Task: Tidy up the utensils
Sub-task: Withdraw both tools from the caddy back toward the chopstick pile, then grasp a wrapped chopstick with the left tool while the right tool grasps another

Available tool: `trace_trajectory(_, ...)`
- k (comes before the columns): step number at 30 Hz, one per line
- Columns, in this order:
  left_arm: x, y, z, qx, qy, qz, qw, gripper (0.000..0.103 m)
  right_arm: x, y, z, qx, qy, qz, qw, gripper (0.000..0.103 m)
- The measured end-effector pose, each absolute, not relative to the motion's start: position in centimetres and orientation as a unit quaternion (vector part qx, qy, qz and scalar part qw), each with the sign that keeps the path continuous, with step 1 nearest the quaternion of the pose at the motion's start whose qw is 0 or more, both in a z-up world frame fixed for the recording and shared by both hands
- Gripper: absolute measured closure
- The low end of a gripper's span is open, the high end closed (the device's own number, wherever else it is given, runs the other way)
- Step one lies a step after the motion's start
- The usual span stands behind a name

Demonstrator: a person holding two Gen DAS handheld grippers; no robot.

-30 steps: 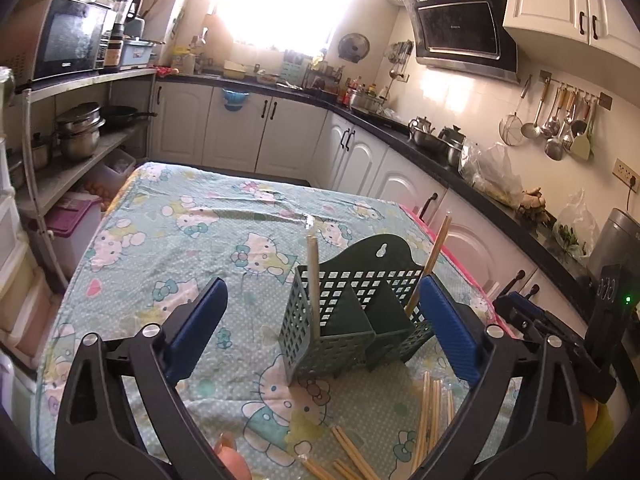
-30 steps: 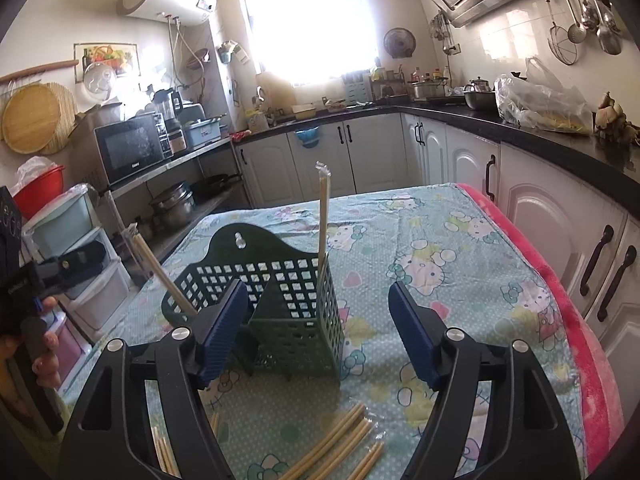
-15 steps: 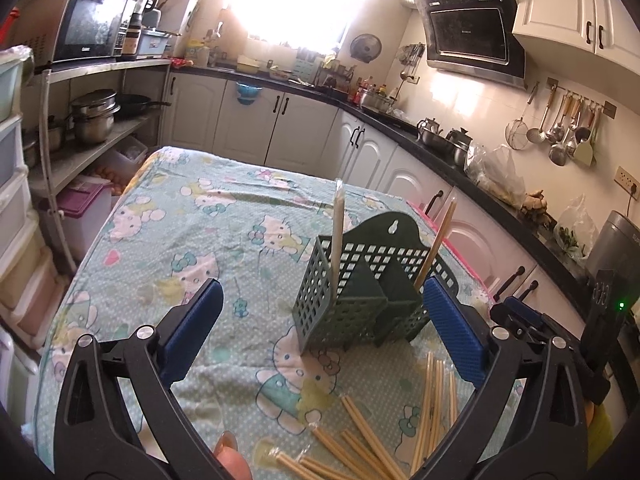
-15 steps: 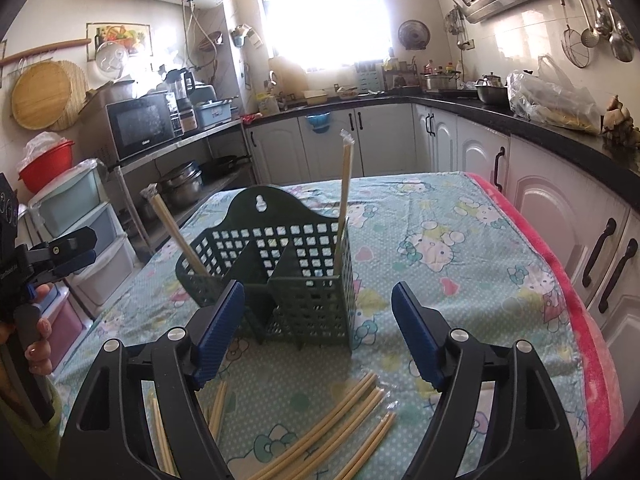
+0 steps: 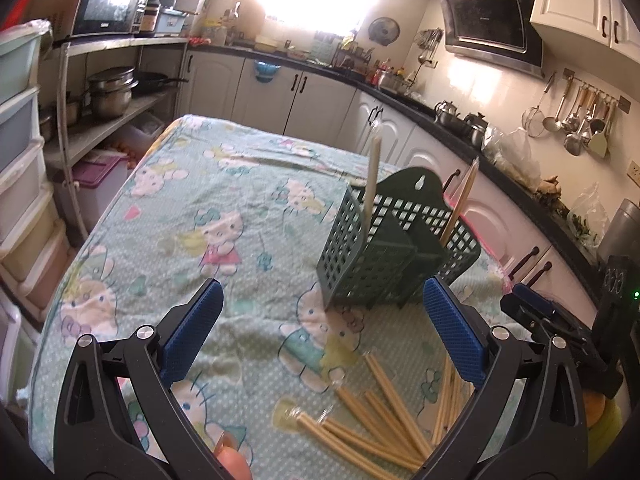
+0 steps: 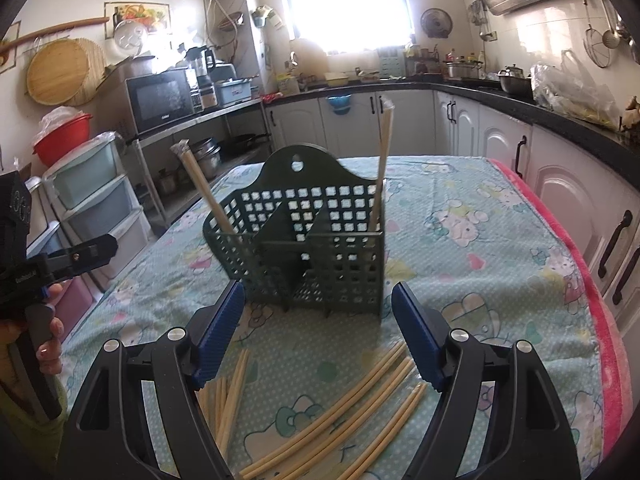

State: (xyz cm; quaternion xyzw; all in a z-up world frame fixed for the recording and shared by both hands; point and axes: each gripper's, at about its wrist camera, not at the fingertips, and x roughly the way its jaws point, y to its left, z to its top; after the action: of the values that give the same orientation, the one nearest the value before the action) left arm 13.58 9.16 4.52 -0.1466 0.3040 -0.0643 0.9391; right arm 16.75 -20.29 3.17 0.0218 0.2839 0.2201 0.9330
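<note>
A dark green slotted utensil holder (image 5: 394, 256) (image 6: 316, 248) stands upright on the table with two wrapped chopstick pairs inside, one at each end (image 6: 382, 160) (image 6: 204, 196). Several loose wrapped chopsticks (image 5: 372, 420) (image 6: 352, 412) lie on the cloth in front of it. My left gripper (image 5: 322, 334) hovers open above the cloth, just short of the loose sticks, nothing between its blue pads. My right gripper (image 6: 318, 332) is open too, empty, over the sticks and facing the holder. The left tool (image 6: 60, 264) and a hand show at the right wrist view's left edge.
The table carries a light green cartoon-print cloth (image 5: 208, 216) with a pink edge (image 6: 600, 320) on the cabinet side. White cabinets (image 6: 568, 184) stand close along that side. Plastic drawers (image 6: 92, 200) and a pot shelf (image 5: 108, 100) flank the other side.
Both grippers have sunk and tipped downward toward the loose chopsticks, which now fill more of each view. Holder and its sticks have not moved. Both jaws stay open.
</note>
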Motion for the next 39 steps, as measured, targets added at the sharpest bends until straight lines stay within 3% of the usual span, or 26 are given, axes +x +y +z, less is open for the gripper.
trace_trajectory(22, 10.9, 9.5, -1.6, -0.138, 0.393, -0.053, 0.908, 0.012, 16.0, -17.5, 0.3, 0.004, 0.336, 0.27, 0.902, 0.029)
trace_trajectory(33, 10.3, 8.3, -5.0, -0.155, 0.451, -0.073, 0.876, 0.045, 16.9, -16.0, -1.7, -0.009, 0.388, 0.3, 0.871, 0.03)
trace_trajectory(39, 11.2, 9.0, -5.9, -0.194, 0.464, -0.081, 0.861, 0.059, 18.1, -14.0, -3.6, -0.034, 0.427, 0.318, 0.846, 0.037)
